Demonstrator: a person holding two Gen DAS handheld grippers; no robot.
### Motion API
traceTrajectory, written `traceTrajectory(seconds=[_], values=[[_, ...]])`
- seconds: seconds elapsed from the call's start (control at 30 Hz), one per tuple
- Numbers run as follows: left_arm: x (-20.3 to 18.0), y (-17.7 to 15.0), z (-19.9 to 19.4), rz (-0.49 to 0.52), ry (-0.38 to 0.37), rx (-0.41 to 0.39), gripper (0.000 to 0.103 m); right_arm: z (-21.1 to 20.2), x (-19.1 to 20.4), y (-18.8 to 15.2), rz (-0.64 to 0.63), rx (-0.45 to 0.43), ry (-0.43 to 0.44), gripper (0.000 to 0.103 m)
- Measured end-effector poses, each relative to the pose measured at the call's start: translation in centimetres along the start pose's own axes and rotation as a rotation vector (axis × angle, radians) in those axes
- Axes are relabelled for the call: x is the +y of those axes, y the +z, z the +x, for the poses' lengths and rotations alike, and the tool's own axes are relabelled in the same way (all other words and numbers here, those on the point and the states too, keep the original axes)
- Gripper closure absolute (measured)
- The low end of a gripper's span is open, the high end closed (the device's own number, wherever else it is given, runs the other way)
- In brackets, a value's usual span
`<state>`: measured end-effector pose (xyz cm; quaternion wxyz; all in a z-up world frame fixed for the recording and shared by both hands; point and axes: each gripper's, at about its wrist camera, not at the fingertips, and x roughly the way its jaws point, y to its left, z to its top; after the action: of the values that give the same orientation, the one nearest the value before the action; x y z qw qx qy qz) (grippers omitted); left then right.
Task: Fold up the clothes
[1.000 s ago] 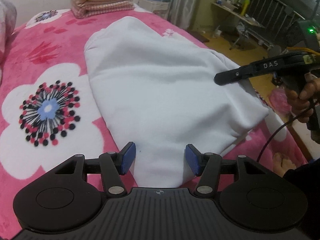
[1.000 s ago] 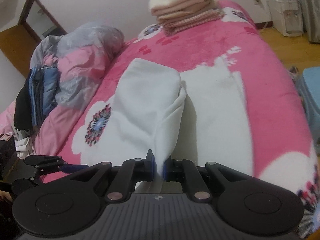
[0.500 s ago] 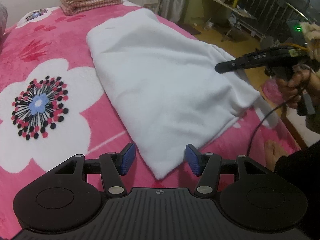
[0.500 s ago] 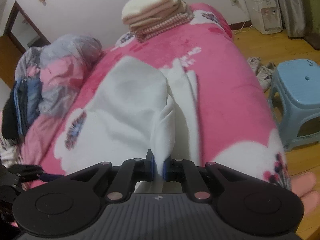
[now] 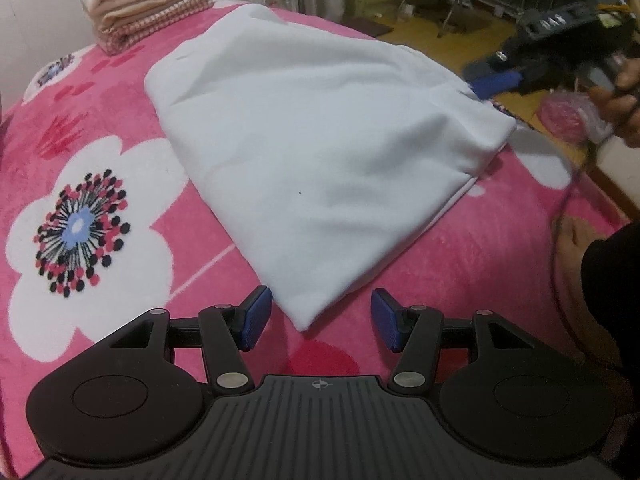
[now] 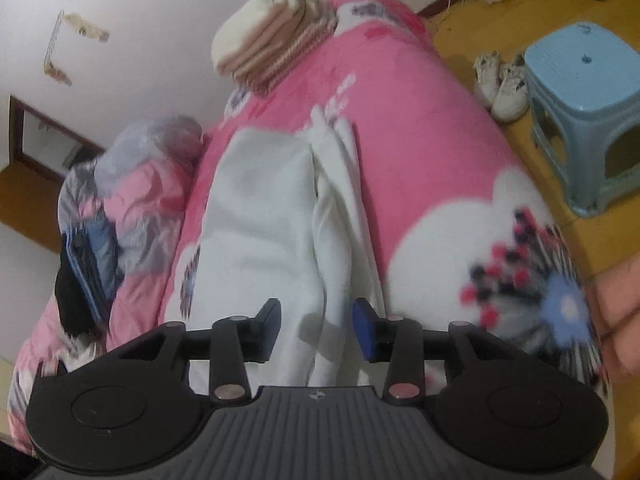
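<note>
A soft white fleece garment [image 5: 320,152] lies flat on the bed, on a pink plush blanket with big white flowers [image 5: 100,128]. It is doubled over, its long axis running from the near corner away toward the far end of the bed. That near corner sits just ahead of the left gripper [image 5: 316,320], between its jaws, which stand wide apart and hold nothing. The right gripper [image 6: 316,326] hangs over the garment's other end, above the layered edges [image 6: 332,216], its jaws likewise parted with cloth under them but not pinched. Both grippers are close; the left one has the cleaner corner to take.

A stack of folded cream and pink checked laundry [image 5: 140,8] sits well apart at the far end, and a heap of loose clothes [image 6: 116,220] lies beside the garment. Nothing stands between either gripper and the cloth.
</note>
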<state>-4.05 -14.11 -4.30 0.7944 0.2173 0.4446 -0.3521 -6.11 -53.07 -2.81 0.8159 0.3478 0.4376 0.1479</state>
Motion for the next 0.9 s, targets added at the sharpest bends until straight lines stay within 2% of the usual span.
traceTrajectory(seconds=[0.2, 0.23, 0.3, 0.37, 0.43, 0.5, 0.67, 0.73, 0.9], values=[[-0.5, 0.0, -0.6, -0.005, 0.019, -0.012, 0.049, 0.5, 1.5, -2.4, -0.089, 0.092, -0.049, 0.060], [-0.5, 0.1, -0.6, -0.010, 0.020, -0.011, 0.049, 0.7, 2.0, -2.6, -0.121, 0.092, -0.065, 0.064], [-0.6, 0.1, -0.7, -0.022, 0.014, -0.006, 0.049, 1.0, 3.0, -3.0, -0.193, 0.084, -0.079, 0.085], [-0.7, -0.1, -0.9, -0.037, 0.008, 0.004, 0.049, 0.8, 3.8, -3.2, -0.251, 0.064, -0.104, 0.092], [-0.7, -0.3, -1.1, -0.055, -0.002, 0.011, 0.049, -0.1, 4.4, -3.0, -0.281, 0.015, -0.113, 0.093], [-0.6, -0.4, -1.2, -0.077, -0.017, 0.016, 0.049, -1.3, 4.1, -2.6, -0.255, -0.035, -0.096, 0.093], [0.3, -0.2, -1.6, -0.149, -0.068, 0.006, 0.048, -0.4, 1.8, -3.1, -0.219, 0.010, -0.148, 0.094], [0.9, -0.1, -1.9, -0.192, -0.086, -0.008, 0.048, -0.7, 1.7, -3.1, -0.186, -0.009, -0.127, 0.094], [3.5, -0.3, -1.7, -0.392, -0.144, -0.038, 0.048, -1.1, 2.1, -3.2, -0.218, -0.016, -0.135, 0.094]])
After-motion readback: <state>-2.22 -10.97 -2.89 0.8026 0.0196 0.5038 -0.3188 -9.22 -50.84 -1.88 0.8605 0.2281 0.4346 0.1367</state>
